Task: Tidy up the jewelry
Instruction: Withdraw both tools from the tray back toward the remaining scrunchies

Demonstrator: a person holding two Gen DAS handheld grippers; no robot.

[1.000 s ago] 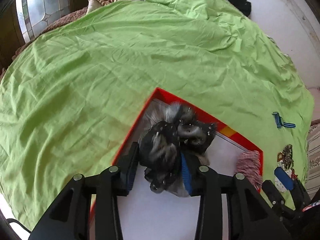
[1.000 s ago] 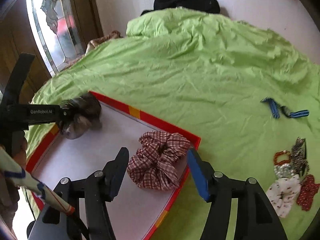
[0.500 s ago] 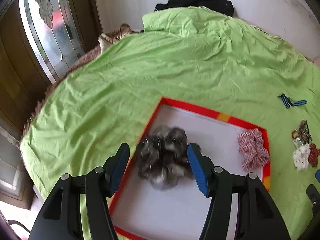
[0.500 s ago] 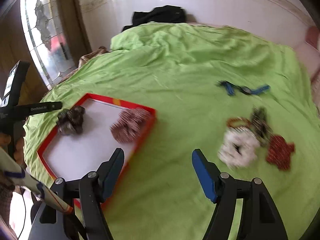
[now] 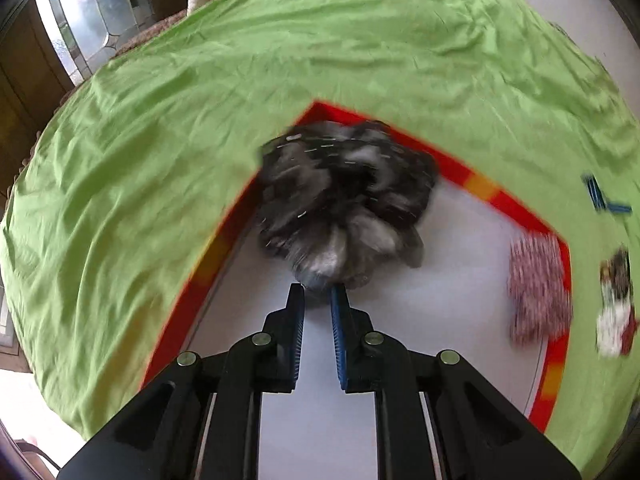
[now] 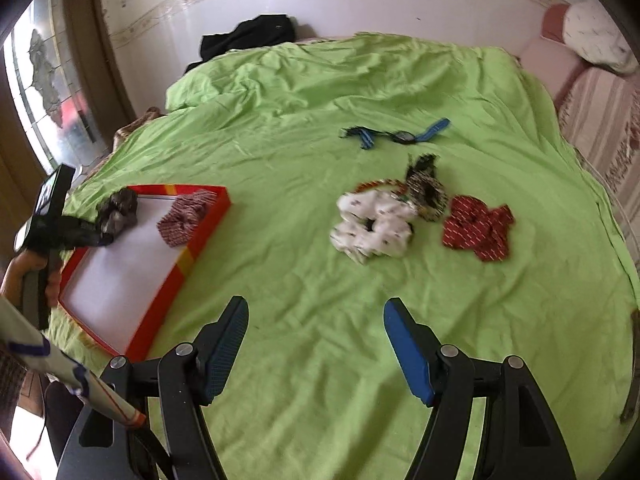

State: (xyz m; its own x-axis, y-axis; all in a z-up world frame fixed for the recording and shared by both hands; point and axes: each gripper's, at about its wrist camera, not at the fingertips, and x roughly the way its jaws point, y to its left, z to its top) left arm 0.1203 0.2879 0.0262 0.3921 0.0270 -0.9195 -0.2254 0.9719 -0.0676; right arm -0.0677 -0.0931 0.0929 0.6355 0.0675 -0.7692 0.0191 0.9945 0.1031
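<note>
A fluffy grey scrunchie [image 5: 344, 192] lies in the far left corner of the red-rimmed white tray [image 5: 480, 188]. My left gripper [image 5: 317, 292] is closing, its narrow jaws pinching the scrunchie's near edge. A red plaid scrunchie [image 5: 538, 284] rests at the tray's right side. In the right wrist view my right gripper [image 6: 316, 316] stands open over bare green sheet with nothing between its fingers. Beyond it lie a white scrunchie [image 6: 372, 228], a red scrunchie [image 6: 478, 228], a black-and-gold piece [image 6: 426, 192] and a beaded bracelet [image 6: 376, 185]. The tray [image 6: 200, 248] sits to its left.
A blue strap [image 6: 396, 134] lies farther back on the green bedsheet [image 6: 304, 92]. Dark clothing [image 6: 248, 36] is heaped at the head by the white wall. A glass door [image 6: 44, 80] is on the left and pillows [image 6: 592, 36] on the right.
The left gripper opened off the grey scrunchie, drew back, then narrowed on its near edge. The right gripper swung right, away from the tray, toward the loose pile on the sheet.
</note>
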